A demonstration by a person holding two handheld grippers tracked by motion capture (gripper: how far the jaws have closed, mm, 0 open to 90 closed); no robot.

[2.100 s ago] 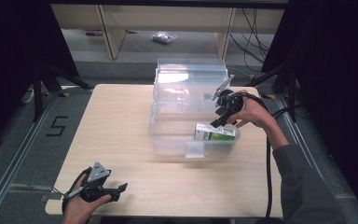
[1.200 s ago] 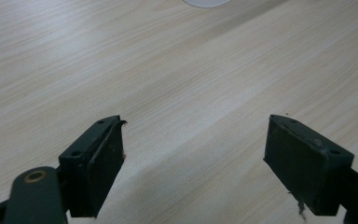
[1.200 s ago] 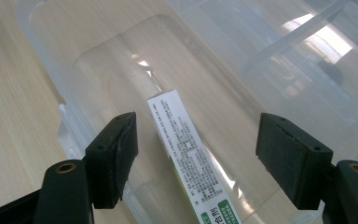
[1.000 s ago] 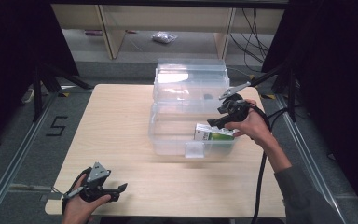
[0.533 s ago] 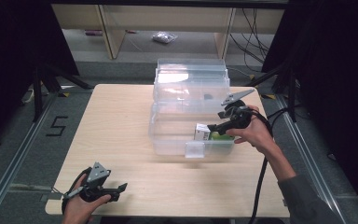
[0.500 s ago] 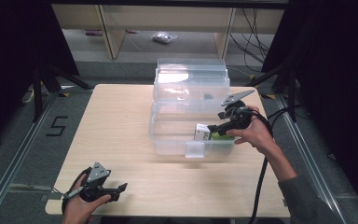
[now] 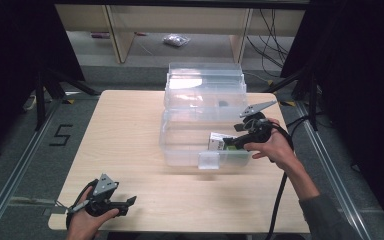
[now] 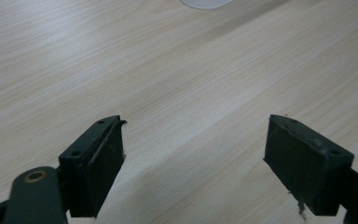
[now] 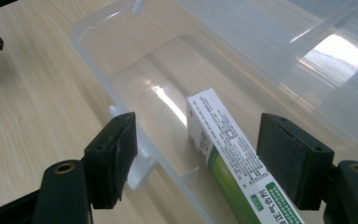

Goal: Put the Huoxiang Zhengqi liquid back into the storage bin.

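Printed cardboard carton (image 9: 228,154) lies inside clear plastic bin (image 9: 121,51)

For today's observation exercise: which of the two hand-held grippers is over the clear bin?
The right hand-held gripper: its open jaws hang over the clear bin and carton. The left sits over bare table.

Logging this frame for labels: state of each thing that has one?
Bin: lid open, standing up behind it.
Box: lying flat in the bin, closed.
Left gripper: open, empty, above bare table.
Right gripper: open, jaws either side of the box, not gripping.
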